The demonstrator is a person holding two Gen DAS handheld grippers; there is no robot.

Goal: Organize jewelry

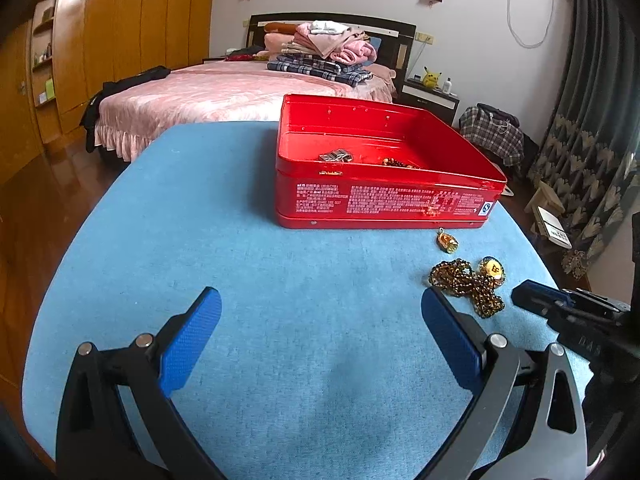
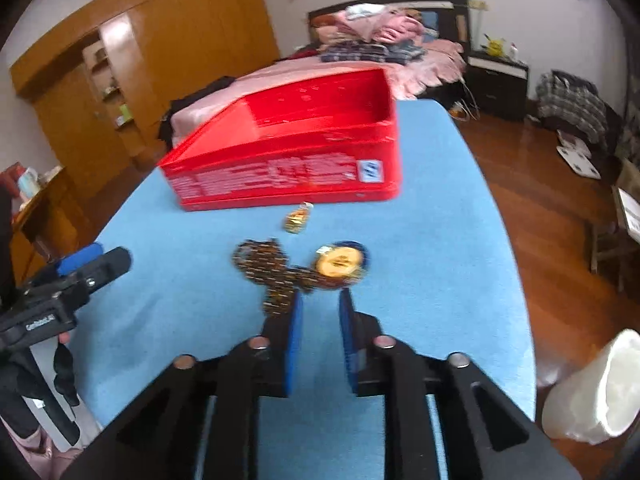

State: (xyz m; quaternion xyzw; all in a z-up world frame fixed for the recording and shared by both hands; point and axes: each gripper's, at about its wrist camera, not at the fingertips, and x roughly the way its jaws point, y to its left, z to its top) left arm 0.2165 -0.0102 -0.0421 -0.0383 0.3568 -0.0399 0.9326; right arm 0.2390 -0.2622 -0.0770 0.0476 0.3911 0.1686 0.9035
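Note:
An open red tin box stands on the blue table; it also shows in the right wrist view. Inside lie a silver piece and brown beads. A brown bead necklace with a round gold pendant lies in front of the box, with a small gold charm nearby. My left gripper is open and empty, left of the necklace. My right gripper is open, narrowly, just behind the necklace and pendant. The charm lies beyond.
The table edge drops to a wooden floor on the right. A white bin stands by the table. A bed with folded clothes and a wooden wardrobe are behind.

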